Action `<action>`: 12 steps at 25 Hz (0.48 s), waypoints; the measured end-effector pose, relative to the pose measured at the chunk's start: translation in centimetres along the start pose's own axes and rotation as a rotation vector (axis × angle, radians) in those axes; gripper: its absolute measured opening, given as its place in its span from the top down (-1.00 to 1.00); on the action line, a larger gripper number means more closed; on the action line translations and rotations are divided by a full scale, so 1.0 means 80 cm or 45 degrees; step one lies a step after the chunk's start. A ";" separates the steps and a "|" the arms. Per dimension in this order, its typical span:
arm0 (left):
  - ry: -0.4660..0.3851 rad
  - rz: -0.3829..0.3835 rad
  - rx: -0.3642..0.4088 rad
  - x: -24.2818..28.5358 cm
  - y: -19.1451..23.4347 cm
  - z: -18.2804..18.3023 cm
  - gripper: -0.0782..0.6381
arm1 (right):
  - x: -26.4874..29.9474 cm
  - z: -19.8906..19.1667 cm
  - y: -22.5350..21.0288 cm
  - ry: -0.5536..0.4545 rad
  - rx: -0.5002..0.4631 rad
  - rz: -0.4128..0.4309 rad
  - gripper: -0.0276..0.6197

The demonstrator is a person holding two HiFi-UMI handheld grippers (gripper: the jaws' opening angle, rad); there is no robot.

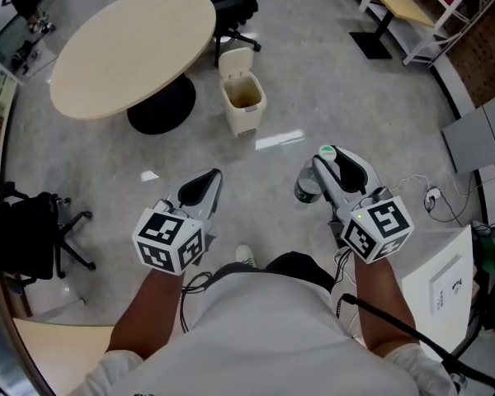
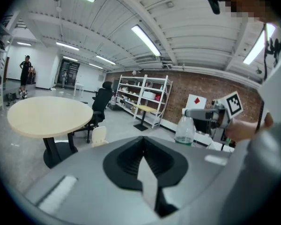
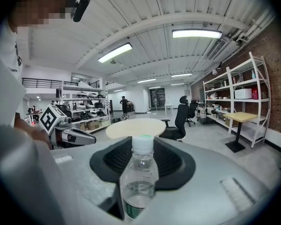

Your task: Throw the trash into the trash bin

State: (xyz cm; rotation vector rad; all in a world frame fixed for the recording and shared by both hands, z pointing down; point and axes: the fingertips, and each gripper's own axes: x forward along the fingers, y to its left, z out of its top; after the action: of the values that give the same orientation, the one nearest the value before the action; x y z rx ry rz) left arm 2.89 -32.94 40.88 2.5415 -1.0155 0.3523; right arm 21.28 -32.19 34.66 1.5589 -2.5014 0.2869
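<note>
In the head view the person is holding the right claw at the lower right of centre. It is clamping a small clear plastic bottle with a white cap and a green label. The right gripper view is showing the pads pressing on the bottle's lower body, with the bottle standing upright and its cap poking above them. The left claw, at the lower left of centre, is sitting all but closed. The left gripper view is showing a thin pale scrap wedged between its pads, and it is looking like a flat bit of paper, though that is hard to confirm. The cream plastic trash bin, with its lid swung open, is standing on the grey floor at the upper centre. It is just beside the black pedestal of the round beige surface and well apart from both claws. The bottle is looking nearly empty, so it is probably handling as a light thing with thin, smooth walls that give under a squeeze. The hold around the body near the label is seeming sound, since the ribbing there is likely resisting slip. The scrap, if paper, is weighing next to nothing and may be clinging to a pad on release.
</note>
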 end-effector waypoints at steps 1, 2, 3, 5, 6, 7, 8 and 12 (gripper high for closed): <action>0.002 -0.002 -0.004 0.000 0.002 -0.001 0.76 | 0.004 0.001 0.001 0.004 -0.002 0.002 0.47; 0.005 -0.004 -0.009 0.000 0.004 -0.002 0.76 | 0.006 0.001 0.003 0.008 -0.005 0.004 0.47; 0.008 -0.005 -0.014 -0.001 0.005 -0.003 0.76 | 0.009 0.002 0.004 0.011 -0.008 0.006 0.47; 0.013 -0.008 -0.022 0.000 0.005 -0.005 0.76 | 0.011 0.004 0.003 0.015 -0.011 0.006 0.47; 0.014 -0.008 -0.025 0.000 0.005 -0.005 0.76 | 0.012 0.005 0.001 0.015 -0.011 0.005 0.47; 0.015 -0.007 -0.028 0.001 0.006 -0.005 0.76 | 0.013 0.006 -0.001 0.016 -0.011 0.004 0.47; 0.013 -0.003 -0.031 0.001 0.008 -0.004 0.76 | 0.015 0.007 -0.003 0.018 -0.011 0.005 0.47; 0.000 0.017 -0.038 0.007 0.016 0.002 0.76 | 0.026 0.008 -0.011 0.023 -0.014 0.015 0.47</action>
State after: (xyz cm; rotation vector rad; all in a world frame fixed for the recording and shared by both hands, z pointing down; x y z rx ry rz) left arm 2.40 -34.20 41.25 2.5094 -1.0309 0.3383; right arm 21.12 -34.50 34.64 1.5307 -2.4953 0.2869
